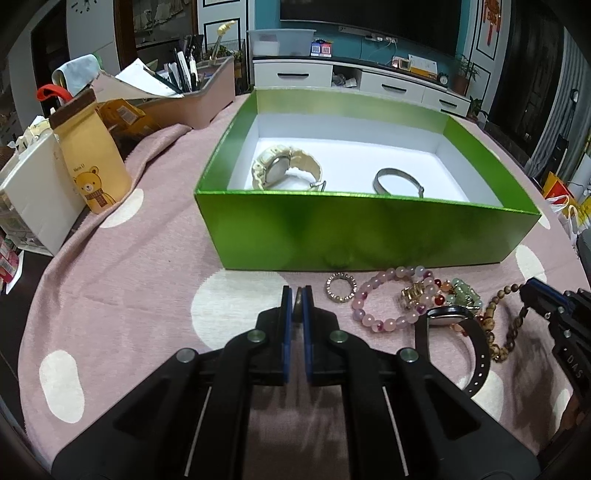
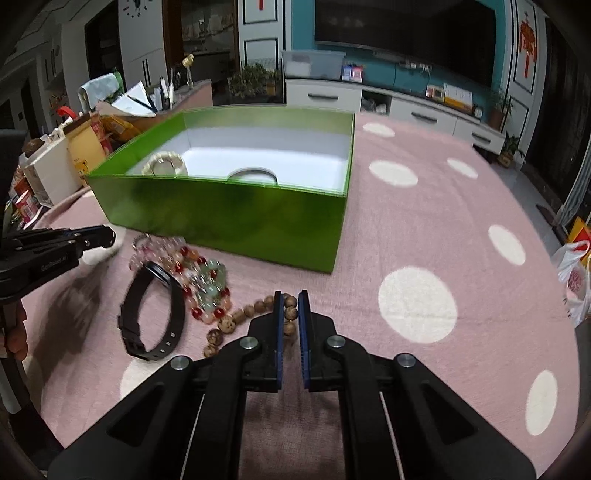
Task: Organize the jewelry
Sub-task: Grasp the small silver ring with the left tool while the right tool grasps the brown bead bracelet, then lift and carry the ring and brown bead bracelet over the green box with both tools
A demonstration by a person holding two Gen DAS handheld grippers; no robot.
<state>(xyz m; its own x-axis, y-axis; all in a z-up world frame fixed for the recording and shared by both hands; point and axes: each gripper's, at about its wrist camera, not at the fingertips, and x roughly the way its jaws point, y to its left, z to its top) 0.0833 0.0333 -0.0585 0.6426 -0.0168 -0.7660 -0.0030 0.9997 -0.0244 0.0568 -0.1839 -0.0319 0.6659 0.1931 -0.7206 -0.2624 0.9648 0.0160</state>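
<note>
Right wrist view: wooden bead bracelet (image 2: 236, 317) on the tabletop (image 2: 406, 229) is pinched at one bead by right gripper (image 2: 290, 314) fingers; light, floppy, likely slippery; left gripper (image 1: 297, 308) fingers narrow, contents unclear.

This is a home living room. A large dark television (image 1: 369, 18) hangs on a teal wall (image 1: 354, 46) above a low white drawer cabinet (image 1: 399, 86), with potted plants (image 1: 466, 72) at its end. A wall clock (image 2: 136, 6) and red hanging ornament (image 2: 527, 40) show, and a pink polka-dot cloth (image 2: 443, 229) covers the table.
</note>
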